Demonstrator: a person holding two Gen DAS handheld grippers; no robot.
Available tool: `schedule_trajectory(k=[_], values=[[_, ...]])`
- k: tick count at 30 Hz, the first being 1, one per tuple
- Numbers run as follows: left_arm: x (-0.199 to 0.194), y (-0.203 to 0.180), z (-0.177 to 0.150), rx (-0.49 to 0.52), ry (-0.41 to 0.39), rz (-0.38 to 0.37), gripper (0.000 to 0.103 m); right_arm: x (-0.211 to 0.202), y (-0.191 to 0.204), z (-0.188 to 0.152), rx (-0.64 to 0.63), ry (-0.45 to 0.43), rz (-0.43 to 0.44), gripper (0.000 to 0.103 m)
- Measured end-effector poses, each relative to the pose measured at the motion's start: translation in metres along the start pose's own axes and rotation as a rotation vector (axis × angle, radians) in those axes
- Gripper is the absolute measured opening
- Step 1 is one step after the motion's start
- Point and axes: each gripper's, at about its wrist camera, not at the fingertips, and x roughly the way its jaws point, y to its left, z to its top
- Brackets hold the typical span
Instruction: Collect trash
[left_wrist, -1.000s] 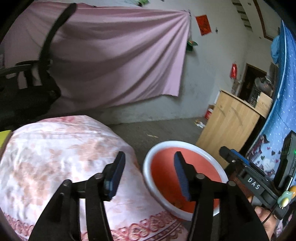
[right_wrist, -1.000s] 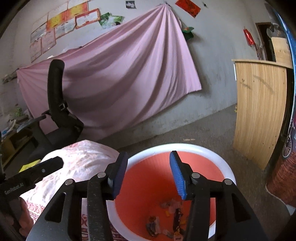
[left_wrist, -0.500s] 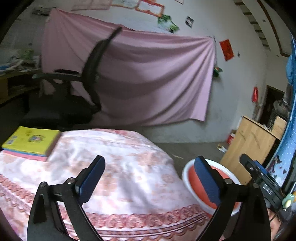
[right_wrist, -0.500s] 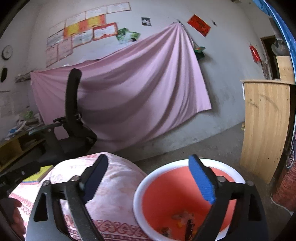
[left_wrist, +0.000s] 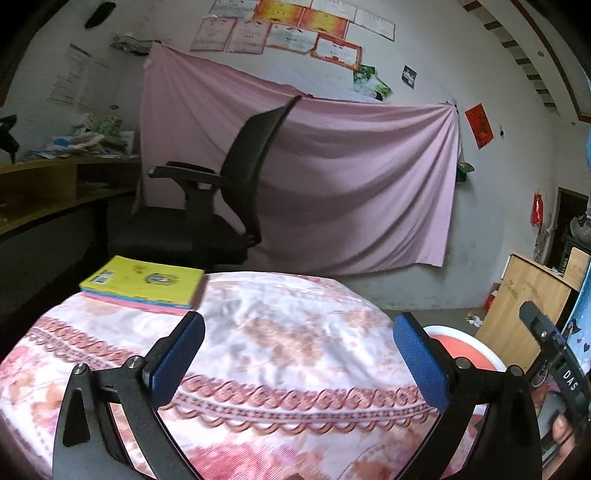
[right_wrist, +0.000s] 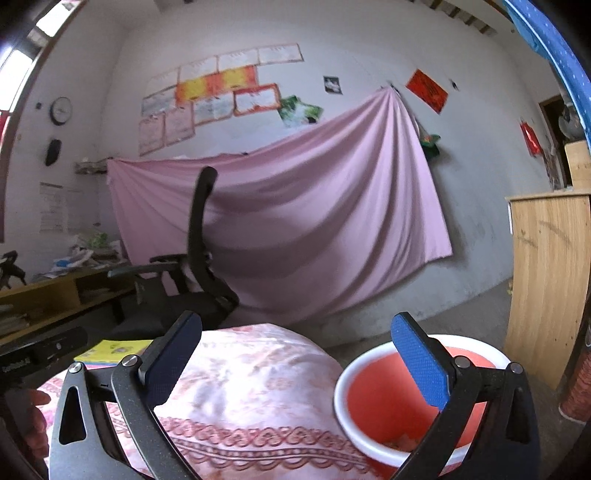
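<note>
My right finger (right_wrist: 421, 365) hides much of the red basin (right_wrist: 373, 391) just ahead, its trash only a blur at the bottom. My right gripper (right_wrist: 295, 362) points level, my left gripper (left_wrist: 299, 358) tips over the floral tablecloth (left_wrist: 280, 332); both are spread wide and empty.

Dim daylight, slight blur, fisheye-warped edges

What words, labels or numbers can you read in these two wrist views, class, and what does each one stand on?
"DAS": white letters on the black body of the right hand-held gripper, seen in the left wrist view.
White lettering on the black body of the left hand-held gripper, seen in the right wrist view: too blurred to read.
Yellow book cover: print too small.
Wall certificates and red paper sign: unreadable.
Round wall clock: numerals too small.
</note>
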Motion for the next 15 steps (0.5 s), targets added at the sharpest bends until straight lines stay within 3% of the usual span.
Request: schedule_trajectory(k=[15], values=[[-0.064,0.037,-0.042,0.002,-0.041,0.092,0.1,-0.05,0.048,-0.024,-0.059,-0.028,0.038,0.103]])
